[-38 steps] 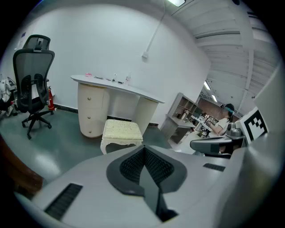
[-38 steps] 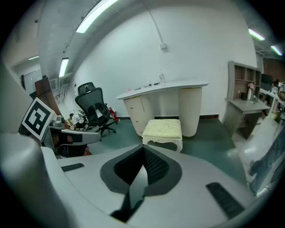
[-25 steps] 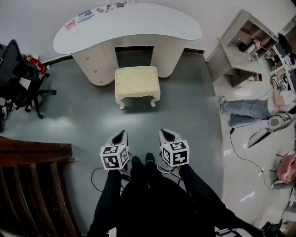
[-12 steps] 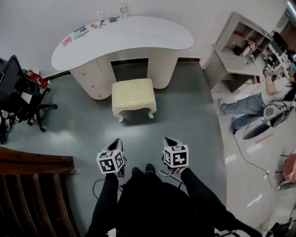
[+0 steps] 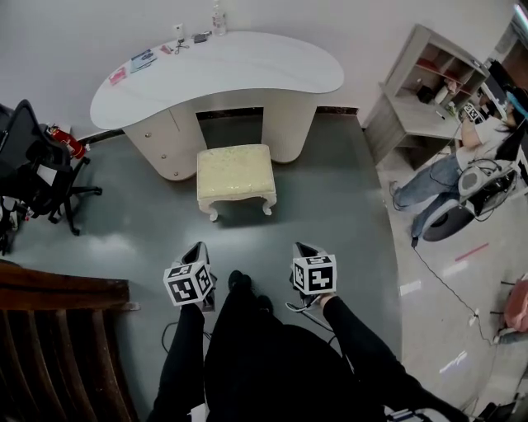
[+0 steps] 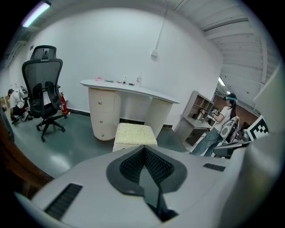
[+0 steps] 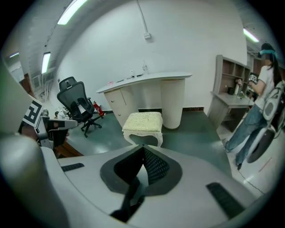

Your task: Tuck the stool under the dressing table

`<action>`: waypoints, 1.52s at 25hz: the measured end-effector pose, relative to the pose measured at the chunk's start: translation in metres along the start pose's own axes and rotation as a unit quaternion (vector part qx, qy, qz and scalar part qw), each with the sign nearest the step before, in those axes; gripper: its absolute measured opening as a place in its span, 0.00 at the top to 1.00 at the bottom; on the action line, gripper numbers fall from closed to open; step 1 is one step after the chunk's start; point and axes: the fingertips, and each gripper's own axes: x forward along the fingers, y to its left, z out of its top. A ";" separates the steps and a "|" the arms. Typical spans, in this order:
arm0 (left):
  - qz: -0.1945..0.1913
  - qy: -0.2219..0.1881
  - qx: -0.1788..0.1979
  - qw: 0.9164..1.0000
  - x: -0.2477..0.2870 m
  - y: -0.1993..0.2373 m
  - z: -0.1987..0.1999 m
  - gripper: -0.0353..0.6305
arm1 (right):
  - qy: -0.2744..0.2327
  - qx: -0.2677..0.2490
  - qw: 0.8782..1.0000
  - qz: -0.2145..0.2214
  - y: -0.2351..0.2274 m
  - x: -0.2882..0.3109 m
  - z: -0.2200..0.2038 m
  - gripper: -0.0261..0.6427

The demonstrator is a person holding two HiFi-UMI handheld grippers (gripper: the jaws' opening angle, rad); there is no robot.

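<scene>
In front of the bench [image 5: 247, 62], just outside the gap between its two pedestals, the stool [image 5: 236, 171] is standing upright on the grey-green floor [image 5: 330, 198]. It is sitting square to the opening, with the pedestals flanking its back corners. The bench itself is carrying a small bottle [image 5: 218, 18] and some cards [image 5: 142, 59] along its back left edge.

To the left of the bench, a black office chair [image 5: 33, 152] is standing with a red fire extinguisher [image 5: 64, 115] beside it, both well apart from the stool. To the right of the bench, an open shelf unit [image 5: 429, 74] is lining the wall, and a person [image 5: 462, 157] is sitting near it with a cable [image 5: 445, 284] trailing over the floor. Dark wooden slats [image 5: 58, 346] are filling the near left corner. Only floor is showing between the stool and the tools.

The stool is showing a pale cream padded top and white curved legs, as the right gripper view makes plain [image 7: 142, 121].

The left tool [image 5: 198, 250] and the right tool [image 5: 304, 249] are hanging low, well short of the bench and either side of the person's feet, pointing toward the stool. Both are closed tip to tip and holding nothing.
</scene>
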 end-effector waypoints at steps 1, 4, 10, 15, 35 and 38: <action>0.002 0.002 0.000 1.000 0.003 0.002 0.001 0.94 | 0.002 0.002 1.000 0.000 -0.001 0.003 0.002 0.95; 0.006 0.011 0.004 1.000 0.015 0.011 0.006 0.94 | 0.005 0.006 1.000 0.000 0.000 0.014 0.012 0.95; 0.002 0.036 0.009 0.999 0.058 0.028 0.016 0.94 | 0.020 0.011 1.000 -0.006 0.000 0.048 0.033 0.95; -0.006 0.063 0.011 0.998 0.104 0.044 0.021 0.94 | 0.051 0.011 0.998 -0.019 -0.007 0.094 0.043 0.95; -0.012 0.140 -0.020 0.990 0.245 0.101 -0.016 0.94 | 0.130 0.054 0.989 -0.043 -0.009 0.245 0.041 0.95; -0.008 0.152 -0.028 0.988 0.258 0.112 -0.035 0.94 | 0.143 0.060 0.987 -0.045 -0.012 0.265 0.027 0.95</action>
